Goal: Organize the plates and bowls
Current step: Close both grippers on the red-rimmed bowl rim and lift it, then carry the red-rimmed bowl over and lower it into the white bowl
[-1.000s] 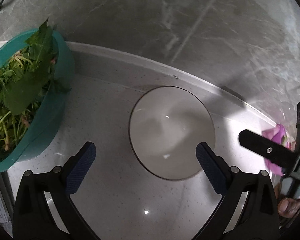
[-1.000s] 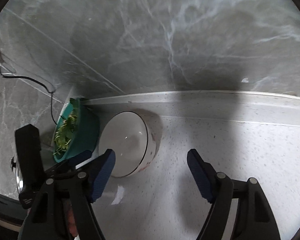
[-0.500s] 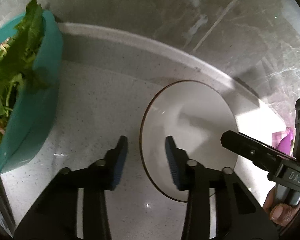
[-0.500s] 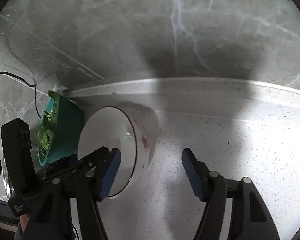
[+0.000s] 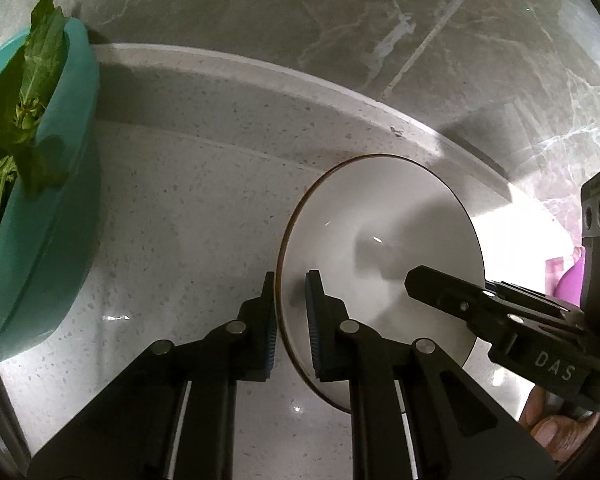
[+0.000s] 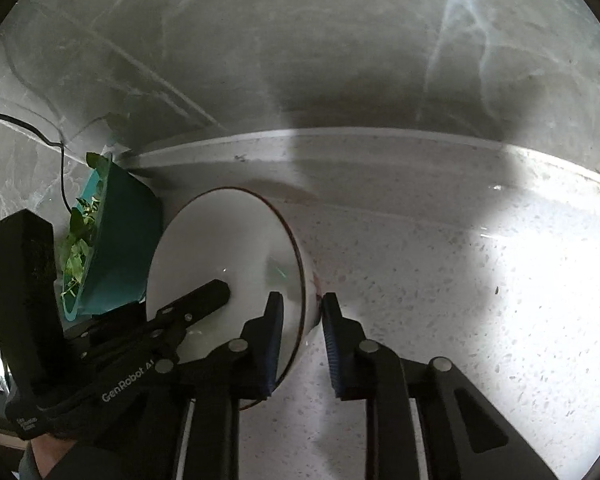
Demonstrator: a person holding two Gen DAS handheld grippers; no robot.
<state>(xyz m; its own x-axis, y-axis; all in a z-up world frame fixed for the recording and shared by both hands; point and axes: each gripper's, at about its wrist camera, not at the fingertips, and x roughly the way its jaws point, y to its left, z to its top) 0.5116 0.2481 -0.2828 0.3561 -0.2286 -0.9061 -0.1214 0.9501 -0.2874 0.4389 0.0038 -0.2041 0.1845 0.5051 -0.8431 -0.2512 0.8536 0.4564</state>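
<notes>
Marbled wall tiles back a pale speckled bench (image 5: 172, 216). At its far left a teal bowl (image 5: 48, 240) holds greens. Just right of it sits the white bowl (image 5: 379, 248), still on the bench. The left gripper (image 5: 291, 320) pinches its left rim; the right gripper (image 6: 300, 332) clamps the right rim. Organizing looks barely begun: lifting and stacking remain.

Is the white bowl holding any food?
No, the white bowl shows only a bare glossy interior; the greens sit in the teal bowl.
</notes>
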